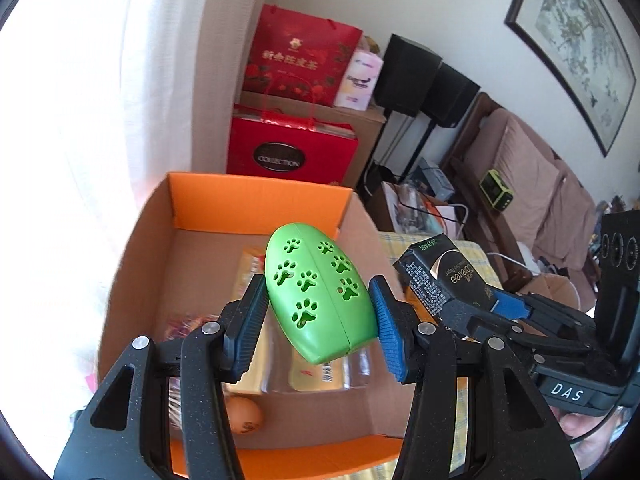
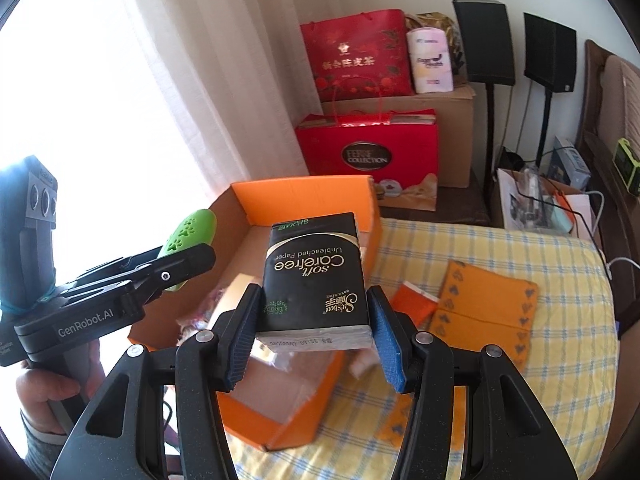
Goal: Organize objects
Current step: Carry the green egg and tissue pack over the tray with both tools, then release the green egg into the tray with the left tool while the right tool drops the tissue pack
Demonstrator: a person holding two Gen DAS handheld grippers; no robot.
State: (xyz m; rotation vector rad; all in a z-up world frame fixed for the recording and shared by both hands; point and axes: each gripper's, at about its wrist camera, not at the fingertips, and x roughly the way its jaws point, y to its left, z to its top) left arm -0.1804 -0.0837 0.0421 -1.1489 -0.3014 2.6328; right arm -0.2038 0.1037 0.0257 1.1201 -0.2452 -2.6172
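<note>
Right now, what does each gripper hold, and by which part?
The left gripper clamps the green paw-print plastic egg-shaped case across its sides; the right gripper clamps the black tissue pack by its long sides.

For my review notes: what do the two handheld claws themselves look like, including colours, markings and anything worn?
Both are black speckled plastic with silver pivot pins and ribbed blue pads. The left claw reads "GenRobot.AI" on its body in the right wrist view, with a teal band around its handle and a grey knit sleeve below the hand. The right claw shows a "DAS" label in the left wrist view. Each upright handle head carries round lenses.
</note>
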